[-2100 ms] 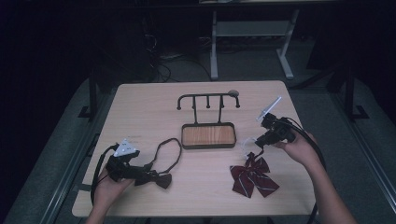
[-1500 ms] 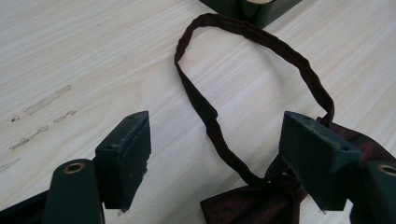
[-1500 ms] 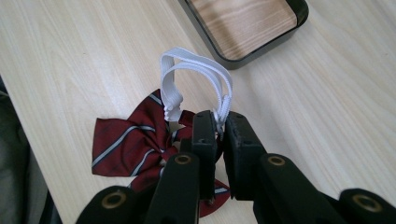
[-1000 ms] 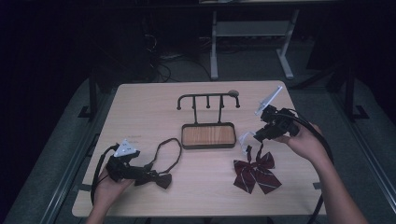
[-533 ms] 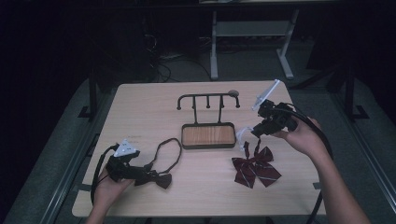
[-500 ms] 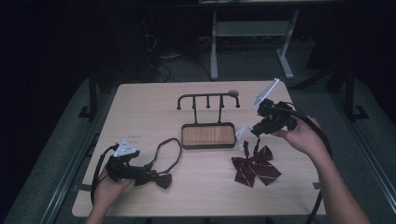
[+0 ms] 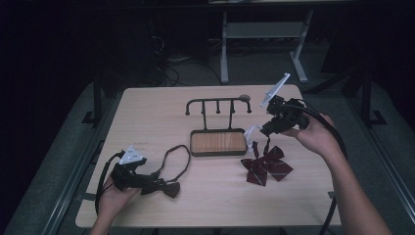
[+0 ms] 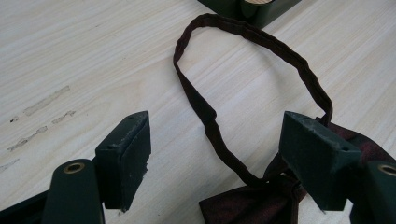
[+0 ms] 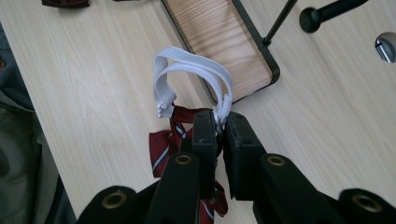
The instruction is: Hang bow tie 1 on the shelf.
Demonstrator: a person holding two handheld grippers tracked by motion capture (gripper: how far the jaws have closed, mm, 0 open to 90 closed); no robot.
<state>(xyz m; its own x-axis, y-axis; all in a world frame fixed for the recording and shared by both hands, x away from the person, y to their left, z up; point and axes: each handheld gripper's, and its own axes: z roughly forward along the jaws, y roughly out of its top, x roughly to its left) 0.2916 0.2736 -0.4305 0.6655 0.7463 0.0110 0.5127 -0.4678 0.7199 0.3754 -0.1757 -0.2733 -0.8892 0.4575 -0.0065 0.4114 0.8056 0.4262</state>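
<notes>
We log the table (image 7: 147,112) as pale wood-grain laminate, matt, with faint scuff marks in the left gripper view. The dark bow tie (image 8: 252,205) reads as maroon woven cloth with a slight sheen; its neck band (image 8: 261,42) is ribbed fabric. The striped bow tie (image 9: 166,140) is red cloth, its white strap (image 9: 196,70) a woven elastic. The hook stand (image 7: 218,122) shows matt black metal rods over a varnished wooden base. Both grippers' jaws look like matt, slightly rough black plastic.

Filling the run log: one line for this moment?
right gripper: shut on white strap | red bow tie: hanging | left gripper: open
</notes>
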